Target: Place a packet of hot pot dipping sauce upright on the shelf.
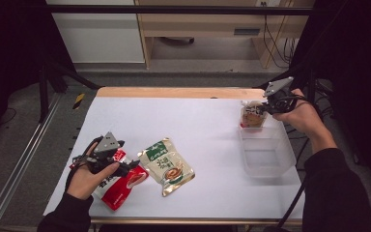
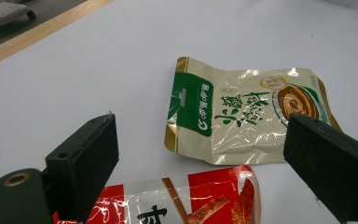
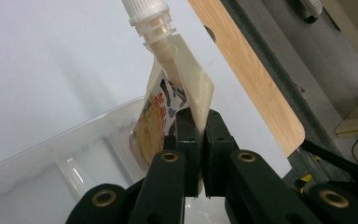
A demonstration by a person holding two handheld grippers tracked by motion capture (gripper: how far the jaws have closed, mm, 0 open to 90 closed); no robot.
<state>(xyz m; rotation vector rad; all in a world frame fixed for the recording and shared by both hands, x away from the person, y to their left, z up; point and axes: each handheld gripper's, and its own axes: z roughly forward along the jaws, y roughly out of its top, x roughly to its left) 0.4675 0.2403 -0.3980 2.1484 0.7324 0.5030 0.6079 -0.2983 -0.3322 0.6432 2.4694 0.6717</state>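
Right gripper (image 3: 198, 135) clamped on soft, light pouch (image 3: 172, 105) edge at bin's (image 1: 265, 154) 12 o'clock; left gripper (image 2: 200, 158) wide, empty.

The person wore black sleeves. Each claw, left (image 1: 125, 166) and right (image 1: 262, 110), was matte black with blocky jaws, brass-ringed screw holes, a grey three-cornered plate and a trailing black cable.
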